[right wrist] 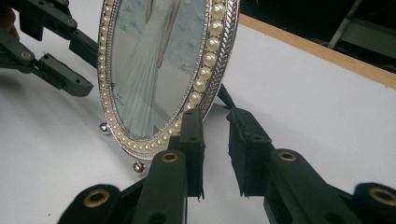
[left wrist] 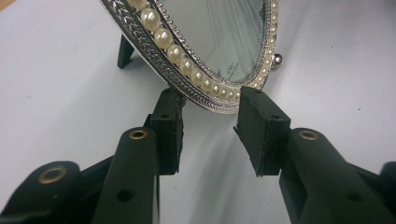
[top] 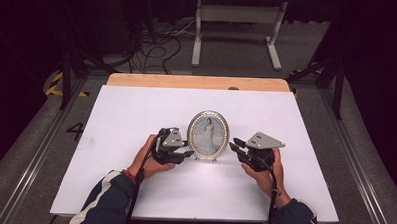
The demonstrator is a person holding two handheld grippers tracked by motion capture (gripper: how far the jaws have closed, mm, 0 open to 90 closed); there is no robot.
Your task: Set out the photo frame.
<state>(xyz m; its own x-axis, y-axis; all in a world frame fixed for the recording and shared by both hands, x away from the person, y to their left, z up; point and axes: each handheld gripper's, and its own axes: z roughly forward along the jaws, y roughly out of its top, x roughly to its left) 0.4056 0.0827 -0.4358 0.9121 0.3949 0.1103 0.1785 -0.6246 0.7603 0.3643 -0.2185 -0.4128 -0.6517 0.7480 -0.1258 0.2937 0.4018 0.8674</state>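
Left claw (top: 185, 150) sits just left of the oval picture frame (top: 208, 135) in the high view, right claw (top: 235, 145) just right of it, one hand behind each. The frame stands upright near the middle of the white bench (top: 136, 115), face toward the person, so the two claws flank it like a pair of bookends. My read: they have it steadied from both sides and are at the point of letting it stand alone.

Over to the left gripper view: the left claw (left wrist: 210, 123) is moderately parted, its pads (left wrist: 168, 121) set either side of the frame's lower rim (left wrist: 205, 88), the pearl-and-silver edge running between them. There is daylight at the right pad, so it is not pinching. Behind the frame a dark back strut (left wrist: 125, 51) props it on the bench, with a small ball foot (left wrist: 277, 59) at the far edge; that is why it leans back a touch.

Now the right gripper view: the right claw (right wrist: 215, 135) is narrowly parted, straddling the frame's edge (right wrist: 205, 79), and I see no squeeze there either. The photo of a figure in a long white dress (right wrist: 149, 65) sits behind the glass, the frame's sole content. Two ball feet (right wrist: 138, 166) rest on the bench, and the left claw (right wrist: 70, 60) waits beyond.
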